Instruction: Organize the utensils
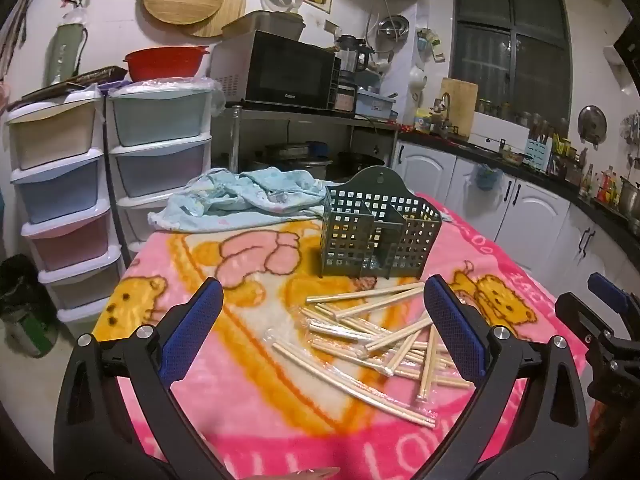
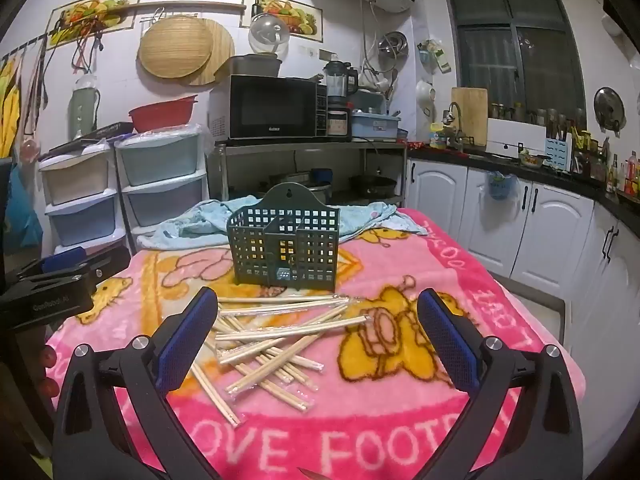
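A pile of several wooden chopsticks (image 1: pixel 372 332), some in clear wrappers, lies loose on the pink blanket; the pile also shows in the right wrist view (image 2: pixel 276 336). A dark green lattice utensil holder (image 1: pixel 378 226) stands upright just behind the pile, seen too in the right wrist view (image 2: pixel 284 242). It looks empty. My left gripper (image 1: pixel 323 320) is open and empty, hovering in front of the pile. My right gripper (image 2: pixel 318 324) is open and empty, also above the near side of the pile. The right gripper's body shows at the right edge of the left wrist view (image 1: pixel 600 320).
A pink cartoon blanket (image 2: pixel 400 420) covers the table. A crumpled light blue cloth (image 1: pixel 240 196) lies at the far edge behind the holder. Plastic drawer towers (image 1: pixel 64 184) stand left; a microwave shelf (image 1: pixel 288 76) and white cabinets (image 2: pixel 540 232) are behind and right.
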A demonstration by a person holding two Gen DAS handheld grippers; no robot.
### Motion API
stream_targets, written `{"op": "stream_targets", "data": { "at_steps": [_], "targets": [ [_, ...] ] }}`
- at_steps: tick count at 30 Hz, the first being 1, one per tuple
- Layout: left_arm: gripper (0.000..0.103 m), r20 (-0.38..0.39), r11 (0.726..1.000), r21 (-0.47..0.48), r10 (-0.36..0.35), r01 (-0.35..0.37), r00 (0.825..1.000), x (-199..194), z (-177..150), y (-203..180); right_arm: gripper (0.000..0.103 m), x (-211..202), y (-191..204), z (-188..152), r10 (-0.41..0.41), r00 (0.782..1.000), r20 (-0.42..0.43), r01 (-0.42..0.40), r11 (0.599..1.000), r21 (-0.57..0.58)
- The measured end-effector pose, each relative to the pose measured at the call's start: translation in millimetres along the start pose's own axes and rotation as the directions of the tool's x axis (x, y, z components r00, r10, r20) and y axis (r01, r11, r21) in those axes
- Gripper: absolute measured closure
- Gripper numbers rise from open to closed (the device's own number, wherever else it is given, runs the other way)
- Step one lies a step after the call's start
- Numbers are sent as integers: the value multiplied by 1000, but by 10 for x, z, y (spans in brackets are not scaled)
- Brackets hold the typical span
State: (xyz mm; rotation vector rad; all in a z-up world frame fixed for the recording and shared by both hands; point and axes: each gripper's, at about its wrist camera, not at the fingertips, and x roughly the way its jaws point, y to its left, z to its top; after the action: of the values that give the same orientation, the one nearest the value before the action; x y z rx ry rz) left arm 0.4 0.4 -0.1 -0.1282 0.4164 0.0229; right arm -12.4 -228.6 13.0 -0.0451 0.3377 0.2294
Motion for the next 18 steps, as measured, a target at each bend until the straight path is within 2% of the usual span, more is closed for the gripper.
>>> {"op": "stream_targets", "data": {
  "at_steps": [18],
  "targets": [
    [10,6,1000,8,1,-1,1000,-4,29,3,6,-1,0,1,0,1000,-2,0,1000,0]
  ]
}}
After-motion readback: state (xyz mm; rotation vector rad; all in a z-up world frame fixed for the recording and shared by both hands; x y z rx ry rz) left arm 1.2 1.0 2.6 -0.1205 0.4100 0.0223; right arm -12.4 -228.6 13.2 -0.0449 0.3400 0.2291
